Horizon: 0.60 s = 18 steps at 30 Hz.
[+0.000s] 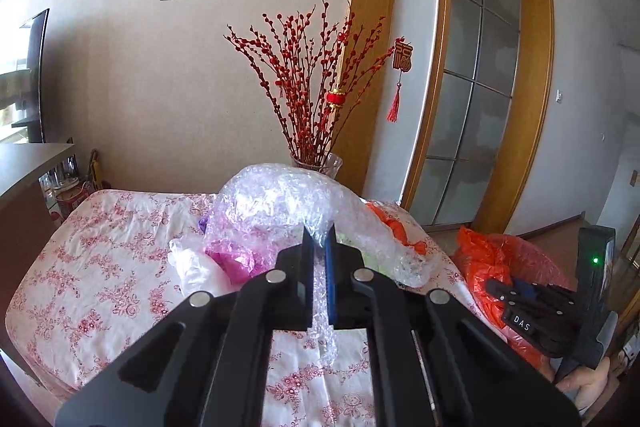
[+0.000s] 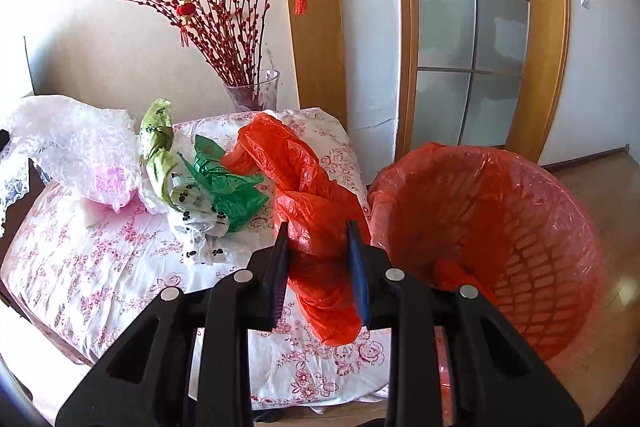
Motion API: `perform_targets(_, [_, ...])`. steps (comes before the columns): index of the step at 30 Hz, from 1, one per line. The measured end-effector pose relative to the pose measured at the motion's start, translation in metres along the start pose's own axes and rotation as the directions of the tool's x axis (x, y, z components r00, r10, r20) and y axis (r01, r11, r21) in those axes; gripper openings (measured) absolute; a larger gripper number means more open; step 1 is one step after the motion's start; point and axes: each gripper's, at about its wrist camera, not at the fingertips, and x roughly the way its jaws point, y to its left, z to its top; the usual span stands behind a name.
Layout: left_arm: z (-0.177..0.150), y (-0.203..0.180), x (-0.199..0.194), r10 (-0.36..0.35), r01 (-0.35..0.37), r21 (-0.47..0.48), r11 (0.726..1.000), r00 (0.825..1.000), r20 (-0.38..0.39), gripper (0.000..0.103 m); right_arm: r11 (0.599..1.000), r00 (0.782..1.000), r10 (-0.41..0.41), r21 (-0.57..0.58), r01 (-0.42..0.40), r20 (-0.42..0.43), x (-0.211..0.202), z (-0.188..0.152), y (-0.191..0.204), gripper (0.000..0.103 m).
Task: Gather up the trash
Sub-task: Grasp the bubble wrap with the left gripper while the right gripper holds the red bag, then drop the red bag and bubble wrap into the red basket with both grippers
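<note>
Trash here is all soft plastic, and two pieces are already in the tongs. The left gripper (image 1: 319, 239), low centre in its own view, is pinched nearly flat on a twisted neck of bubble wrap (image 1: 280, 199), whose bulk balloons above the tips at mid-frame. The right gripper (image 2: 318, 239), low centre in its view, stands at a narrow gap around a bunched red bag (image 2: 304, 195); the film fills the space between the jaws and appears gripped, its tail hanging below them.

Outward from the right tips, a green bag (image 2: 228, 183), a paw-print bag (image 2: 196, 215) and a pale green floral bag (image 2: 158, 139) lie heaped at centre left on the floral cloth (image 2: 100, 267). A pink bag (image 1: 232, 259) sits under the wrap. The bin (image 2: 520, 247), lined in red film, stands at lower right just beside the table edge, with a small red scrap inside. A glass vase (image 2: 256, 91) of red branches stands at the back of the table.

All of it should weigh almost nothing, crush easily and slide when gripped on a single layer. Best hold looks like a gathered, twisted fold, as both tongs have now. The wrap is bulky and springy, so it may catch the bin's rim; trailing ends could drag neighbours along.
</note>
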Motion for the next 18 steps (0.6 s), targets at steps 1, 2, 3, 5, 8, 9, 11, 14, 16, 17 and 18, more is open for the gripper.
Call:
perform_targets(1, [0.001, -0.002, -0.001, -0.004, 0.004, 0.001, 1.0, 1.0, 0.002, 0.006, 1.0, 1.0, -0.001, 0.002, 0.001, 0.001, -0.001, 0.0, -0.001, 0.028])
perform_targets(2, [0.001, -0.003, -0.001, -0.009, 0.009, 0.002, 1.0, 1.0, 0.003, 0.006, 1.0, 1.0, -0.002, 0.003, 0.002, 0.002, -0.001, 0.0, -0.002, 0.028])
perform_targets(3, [0.002, -0.005, -0.001, -0.014, 0.014, 0.003, 1.0, 1.0, 0.005, 0.006, 1.0, 1.0, -0.003, 0.005, 0.003, 0.004, -0.002, 0.0, -0.003, 0.028])
perform_targets(5, [0.002, -0.008, -0.001, -0.026, 0.026, 0.005, 1.0, 1.0, 0.007, 0.006, 1.0, 1.0, -0.006, 0.008, 0.006, 0.009, -0.004, 0.0, -0.005, 0.028])
perform_targets(8, [0.001, -0.015, 0.0, -0.045, 0.045, 0.008, 0.999, 0.999, 0.006, 0.006, 1.0, 1.0, -0.013, 0.014, 0.013, 0.016, -0.008, 0.001, -0.011, 0.028])
perform_targets(9, [0.001, -0.017, 0.001, -0.053, 0.053, 0.008, 0.999, 0.999, 0.006, 0.006, 1.0, 1.0, -0.017, 0.017, 0.017, 0.018, -0.009, 0.001, -0.013, 0.028])
perform_targets(11, [0.0, -0.021, 0.002, -0.07, 0.07, 0.008, 0.998, 0.998, 0.004, 0.006, 0.999, 0.999, -0.025, 0.023, 0.025, 0.023, -0.012, 0.002, -0.017, 0.028])
perform_targets(14, [0.0, -0.028, 0.004, -0.097, 0.097, 0.011, 0.995, 0.995, 0.006, 0.006, 0.998, 0.999, -0.039, 0.04, 0.038, 0.033, -0.016, 0.003, -0.026, 0.028])
perform_targets(16, [0.0, -0.034, 0.007, -0.117, 0.117, 0.011, 0.993, 0.993, 0.006, 0.006, 0.997, 0.998, -0.054, 0.051, 0.052, 0.042, -0.02, 0.004, -0.032, 0.028])
perform_targets(17, [-0.001, -0.037, 0.009, -0.128, 0.128, 0.011, 0.992, 0.992, 0.003, 0.006, 0.997, 0.997, -0.059, 0.055, 0.056, 0.045, -0.022, 0.004, -0.036, 0.028])
perform_targets(18, [-0.002, -0.041, 0.011, -0.139, 0.139, 0.011, 0.99, 0.99, 0.0, 0.006, 0.996, 0.996, -0.068, 0.063, 0.065, 0.05, -0.024, 0.005, -0.04, 0.028])
